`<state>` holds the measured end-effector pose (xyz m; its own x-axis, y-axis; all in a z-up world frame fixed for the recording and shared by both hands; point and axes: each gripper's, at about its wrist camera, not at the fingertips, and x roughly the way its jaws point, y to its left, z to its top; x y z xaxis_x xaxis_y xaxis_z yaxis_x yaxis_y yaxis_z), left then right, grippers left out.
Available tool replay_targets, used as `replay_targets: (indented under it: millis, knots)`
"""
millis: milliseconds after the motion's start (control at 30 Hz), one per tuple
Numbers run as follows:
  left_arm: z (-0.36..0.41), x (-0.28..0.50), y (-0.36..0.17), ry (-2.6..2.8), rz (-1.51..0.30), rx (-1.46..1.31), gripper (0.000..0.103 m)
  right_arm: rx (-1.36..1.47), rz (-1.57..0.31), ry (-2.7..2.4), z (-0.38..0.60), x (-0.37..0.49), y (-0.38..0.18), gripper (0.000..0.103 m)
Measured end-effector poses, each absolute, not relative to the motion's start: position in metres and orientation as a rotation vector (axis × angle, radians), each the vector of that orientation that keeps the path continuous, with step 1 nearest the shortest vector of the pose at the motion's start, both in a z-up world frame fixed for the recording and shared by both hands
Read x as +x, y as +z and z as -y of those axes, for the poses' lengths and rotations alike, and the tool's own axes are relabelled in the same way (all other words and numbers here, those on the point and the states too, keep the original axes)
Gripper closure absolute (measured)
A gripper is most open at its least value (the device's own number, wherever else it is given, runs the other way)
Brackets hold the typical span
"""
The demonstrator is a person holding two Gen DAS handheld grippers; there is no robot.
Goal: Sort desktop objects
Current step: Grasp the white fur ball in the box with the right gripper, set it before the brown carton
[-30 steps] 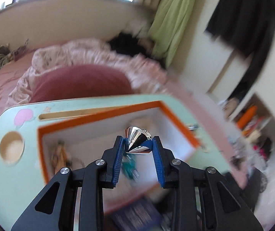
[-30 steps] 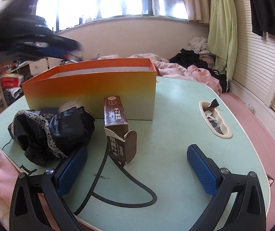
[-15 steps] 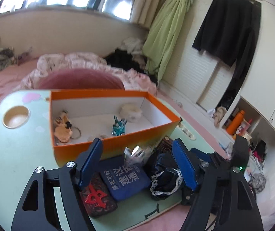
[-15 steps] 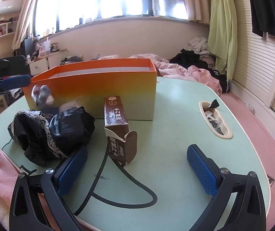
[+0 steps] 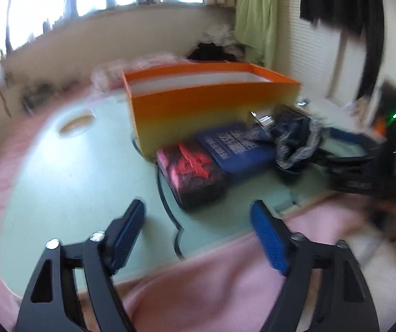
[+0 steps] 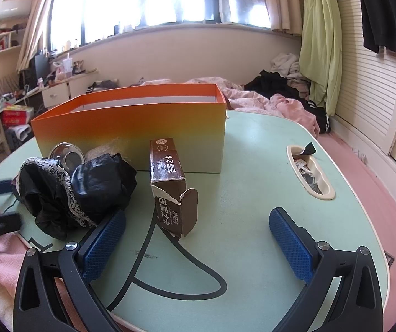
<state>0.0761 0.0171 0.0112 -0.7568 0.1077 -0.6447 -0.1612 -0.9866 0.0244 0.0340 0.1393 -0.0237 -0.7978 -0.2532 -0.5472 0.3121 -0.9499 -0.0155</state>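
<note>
My left gripper (image 5: 198,221) hangs low over the mint-green table's (image 5: 73,171) near edge, its jaws opening with nothing between them. Ahead of it lie a red pouch (image 5: 192,171), a blue pouch (image 5: 236,146) and a black lace cloth (image 5: 295,144), with a shiny metal cone (image 5: 264,120) against the orange box (image 5: 211,105). My right gripper (image 6: 196,221) stands open just before a brown card box (image 6: 170,182), touching nothing. In the right wrist view the black cloth (image 6: 79,188) and the metal cone (image 6: 66,153) sit left of it, in front of the orange box (image 6: 131,127).
A pink blanket (image 5: 211,285) laps the table's near edge under my left gripper. A slot (image 6: 311,177) in the table at the right holds wrappers. A round recess (image 5: 73,123) lies at the far left. A bed with heaped clothes stands behind the table.
My left gripper let go of the metal cone, which now lies outside the box by the black cloth. It opened wide and drew back and down. The right gripper stayed put.
</note>
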Motion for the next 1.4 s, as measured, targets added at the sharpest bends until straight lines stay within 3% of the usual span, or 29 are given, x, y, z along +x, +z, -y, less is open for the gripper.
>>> replay_targets:
  millis: [67,233,300,400,633,733,767,800,900,1133,1267,1333,1400]
  knots:
    - [-0.019,0.067,0.008,2.798,-0.091,-1.028,0.0,0.808,-0.147,-2.719,-0.14,0.034,-0.024,0.0]
    - [-0.011,0.065,0.004,2.8,-0.07,-1.016,0.0,0.797,-0.152,-2.693,-0.138,0.035,-0.02,0.001]
    - [-0.011,0.067,0.003,2.798,-0.069,-1.012,0.0,0.783,-0.167,-2.634,-0.136,0.038,-0.017,0.008]
    - [-0.012,0.066,0.004,2.799,-0.071,-1.009,0.0,0.746,-0.17,-2.612,-0.136,0.043,-0.007,0.009]
    - [-0.013,0.067,0.007,2.798,-0.071,-1.004,0.0,0.697,-0.125,-2.568,-0.147,0.036,0.052,0.01]
    - [-0.013,0.067,0.007,2.798,-0.072,-1.003,0.0,0.813,-0.131,-2.535,-0.131,0.004,0.088,0.034]
    - [-0.013,0.067,0.007,2.798,-0.072,-1.003,0.0,0.888,-0.127,-2.5,-0.122,-0.015,0.099,0.049]
    - [-0.013,0.067,0.007,2.797,-0.071,-1.003,0.0,0.949,-0.133,-2.472,-0.114,-0.031,0.104,0.058]
    - [-0.013,0.067,0.007,2.797,-0.072,-1.004,0.0,1.151,-0.238,-2.422,-0.075,-0.085,0.106,0.058]
    - [-0.014,0.067,0.008,2.796,-0.071,-1.0,0.0,1.551,-0.389,-2.356,-0.025,-0.171,0.052,0.058]
    - [-0.015,0.067,0.009,2.795,-0.077,-0.996,0.0,1.623,-0.675,-2.409,-0.012,-0.178,0.018,0.058]
    - [-0.014,0.066,0.01,2.791,-0.072,-0.996,0.0,1.594,-0.64,-2.389,-0.009,-0.175,0.017,0.083]
    - [-0.015,0.065,0.01,2.79,-0.072,-0.994,0.0,1.579,-0.566,-2.377,-0.012,-0.17,0.023,0.084]
